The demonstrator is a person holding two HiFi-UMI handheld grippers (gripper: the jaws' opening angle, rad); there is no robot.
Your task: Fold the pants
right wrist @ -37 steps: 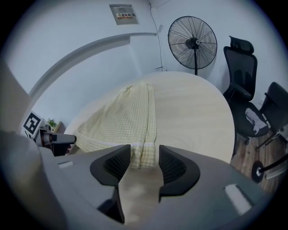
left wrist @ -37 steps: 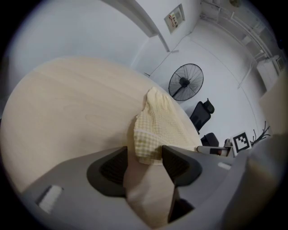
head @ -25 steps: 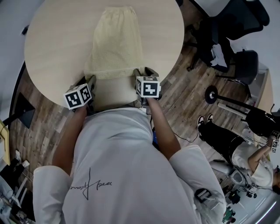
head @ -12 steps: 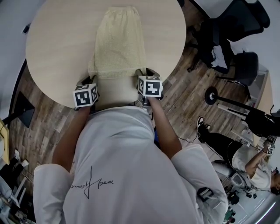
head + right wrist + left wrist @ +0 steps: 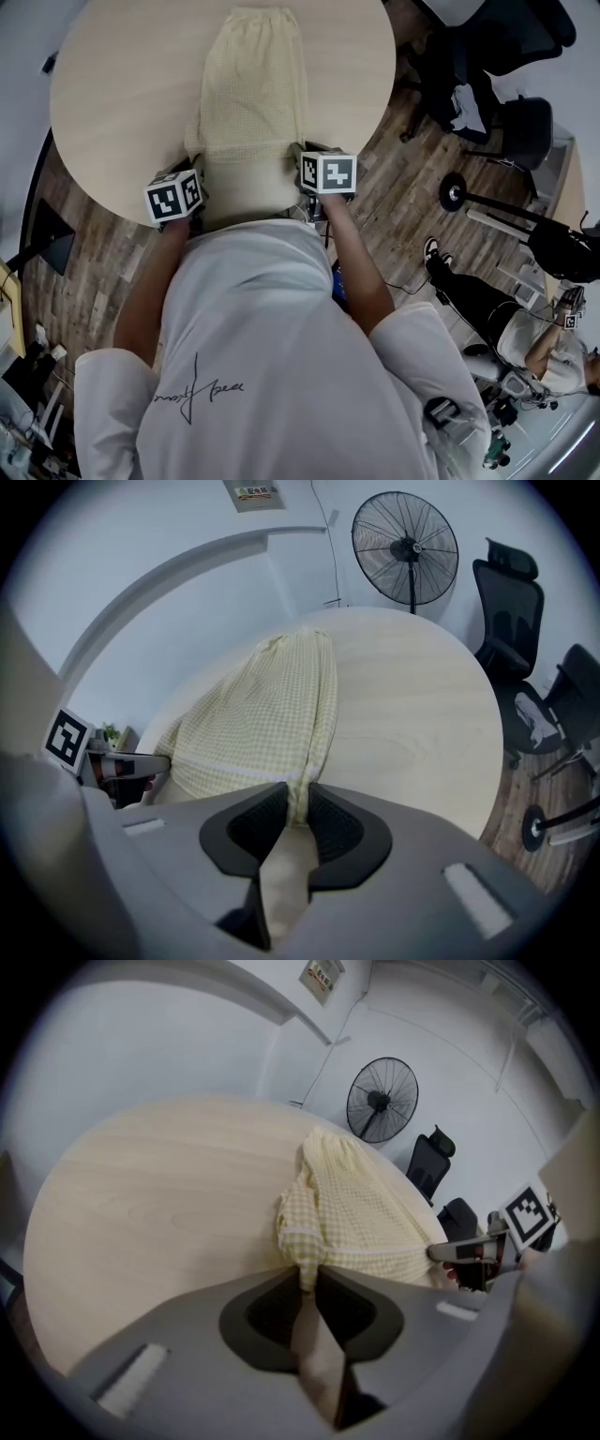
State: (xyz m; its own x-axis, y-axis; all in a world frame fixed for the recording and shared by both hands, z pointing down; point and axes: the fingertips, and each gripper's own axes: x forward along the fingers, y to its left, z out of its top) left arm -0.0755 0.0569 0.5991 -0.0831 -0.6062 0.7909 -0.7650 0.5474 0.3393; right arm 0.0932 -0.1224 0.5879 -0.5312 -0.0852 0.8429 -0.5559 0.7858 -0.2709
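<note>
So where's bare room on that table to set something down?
Bare table either side of the pants, out to the rim. Crowded at the near edge: left tongs and right tongs have just closed on the hem.

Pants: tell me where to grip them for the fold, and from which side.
Grip the two near corners, coming from the near edge of the table: the pants lie flat, lengthwise away from you. The left gripper and right gripper have just been closing on those corners, cloth pinched.
</note>
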